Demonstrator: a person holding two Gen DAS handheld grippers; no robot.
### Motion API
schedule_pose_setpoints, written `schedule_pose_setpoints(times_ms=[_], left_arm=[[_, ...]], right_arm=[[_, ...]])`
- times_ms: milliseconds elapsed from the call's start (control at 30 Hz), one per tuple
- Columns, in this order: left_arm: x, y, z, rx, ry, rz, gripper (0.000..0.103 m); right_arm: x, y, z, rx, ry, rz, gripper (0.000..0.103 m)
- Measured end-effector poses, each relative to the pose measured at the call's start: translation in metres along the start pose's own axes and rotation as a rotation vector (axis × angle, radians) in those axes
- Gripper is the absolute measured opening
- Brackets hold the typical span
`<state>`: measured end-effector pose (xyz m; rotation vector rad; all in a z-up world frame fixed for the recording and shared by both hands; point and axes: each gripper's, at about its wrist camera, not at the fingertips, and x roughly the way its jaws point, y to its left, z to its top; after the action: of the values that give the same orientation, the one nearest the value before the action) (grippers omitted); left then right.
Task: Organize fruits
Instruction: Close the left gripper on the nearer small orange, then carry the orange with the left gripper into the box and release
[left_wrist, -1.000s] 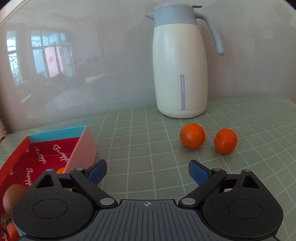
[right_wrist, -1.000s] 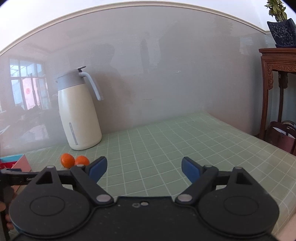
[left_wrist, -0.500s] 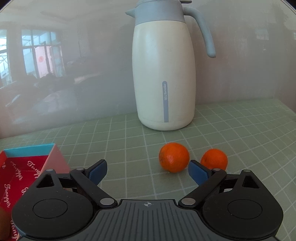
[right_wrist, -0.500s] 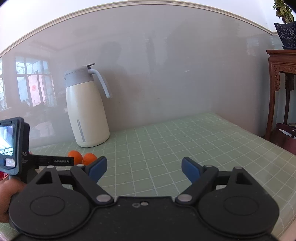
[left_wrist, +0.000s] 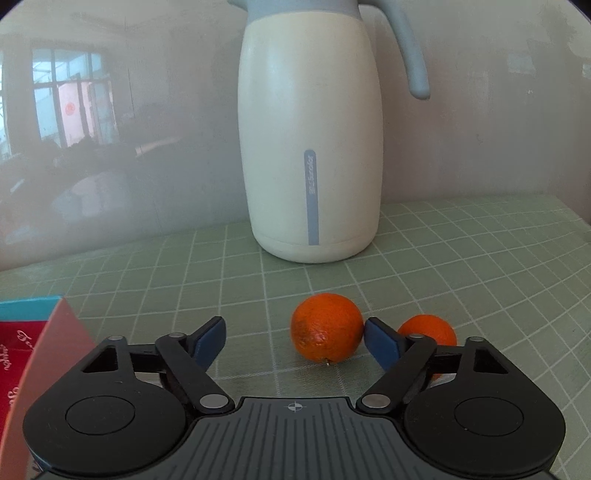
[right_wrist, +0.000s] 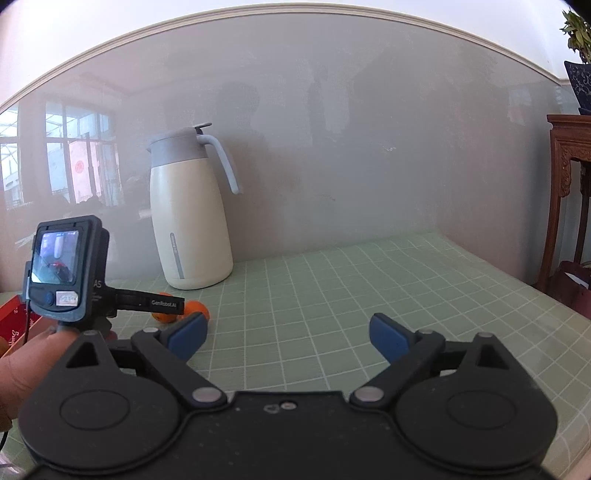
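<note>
**Left tongs closing in on a tangerine beside the flask**

Spread wide across both views, a green gridded tabletop (left_wrist: 461, 258), backed by a glossy grey wall. Standing tall at the rear, a cream thermal flask (left_wrist: 310, 147) with a grey lid and handle, well behind the fruit. Poking in at the left edge, the corner of a red gift box (left_wrist: 33, 354) with blue and pink sides, judged the likely destination for the loose fruit. Reaching low over the cloth, the left tongs (left_wrist: 293, 341), jaws closing around the near tangerine (left_wrist: 327, 326): right blue pad touching or all but touching its side, left pad clearly apart, so no grip yet. Wedged just beyond that right pad, a second tangerine (left_wrist: 428, 328), probably next in line. Hanging back over bare cloth, the right tongs (right_wrist: 284, 336), jaws opening with nothing between them, apparently kept clear of the pick. Seen from there, a hand (right_wrist: 26, 373) on the left tool.
</note>
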<state>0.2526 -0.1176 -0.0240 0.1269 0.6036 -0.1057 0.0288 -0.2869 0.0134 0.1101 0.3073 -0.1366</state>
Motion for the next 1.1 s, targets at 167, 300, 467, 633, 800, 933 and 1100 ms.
schedule_pose_setpoints(times_ms=[167,300,467,633,800,933,1100], left_arm=[[0.01,0.001,-0.002,-0.027,0.024,-0.015,0.068],[0.011,-0.002,-0.003,-0.029,0.022,-0.017,0.057],[0.01,-0.001,-0.001,-0.022,0.02,-0.008,0.044],[0.006,-0.001,-0.003,-0.014,0.014,-0.003,0.044],[-0.003,0.002,-0.008,-0.024,0.002,0.015,0.044],[-0.018,0.008,-0.009,-0.02,-0.023,0.028,0.044],[-0.048,0.021,-0.008,-0.02,-0.06,0.032,0.044]], right_arm=[[-0.001,-0.003,0.0,0.008,-0.01,-0.05,0.096],[0.0,-0.006,0.001,0.024,-0.023,-0.13,0.097],[-0.001,-0.01,0.0,0.046,-0.027,-0.128,0.099],[0.0,-0.005,0.0,0.025,-0.025,-0.112,0.099],[0.0,-0.003,0.001,0.027,-0.021,-0.105,0.099],[0.0,-0.001,0.001,0.024,-0.019,-0.1,0.099],[-0.001,0.003,0.0,0.02,-0.016,-0.087,0.099]])
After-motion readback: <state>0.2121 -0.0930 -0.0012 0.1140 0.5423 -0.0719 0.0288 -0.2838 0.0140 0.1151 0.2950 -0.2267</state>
